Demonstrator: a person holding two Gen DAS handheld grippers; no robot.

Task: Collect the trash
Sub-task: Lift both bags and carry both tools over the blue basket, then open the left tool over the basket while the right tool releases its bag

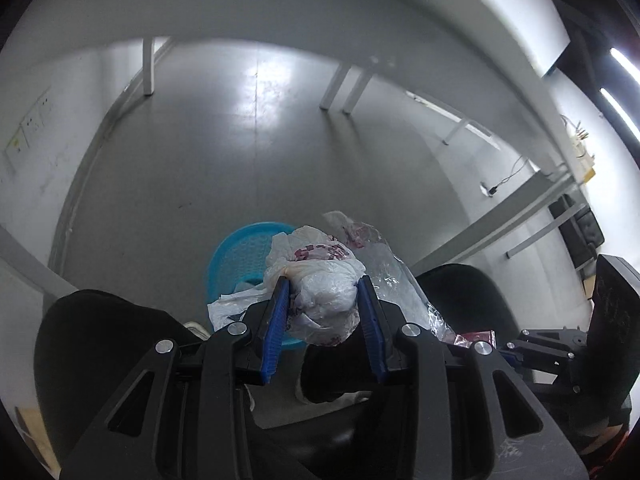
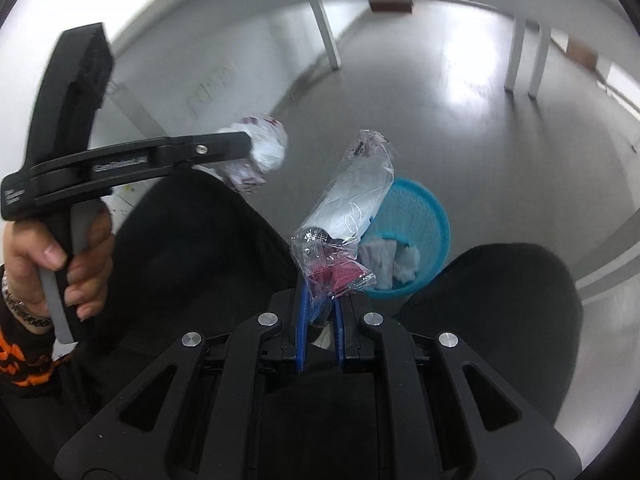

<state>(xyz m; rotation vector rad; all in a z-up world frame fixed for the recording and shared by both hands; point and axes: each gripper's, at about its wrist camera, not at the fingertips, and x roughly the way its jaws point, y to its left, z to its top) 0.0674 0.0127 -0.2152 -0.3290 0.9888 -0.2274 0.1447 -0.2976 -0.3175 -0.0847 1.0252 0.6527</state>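
The left hand-held gripper [image 1: 323, 294] clamps a crumpled plastic bag [image 1: 320, 280]; the right hand-held gripper [image 2: 320, 312] pinches a clear wrapper [image 2: 348, 208], both above the blue wastebasket [image 2: 432, 216], apparently ready for dropping.

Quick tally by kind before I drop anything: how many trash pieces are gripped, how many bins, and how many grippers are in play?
Crumpled white plastic bag held by left gripper: 1
Clear plastic wrapper held by right gripper: 1
Blue bin: 1
Grippers: 2
Total: 5
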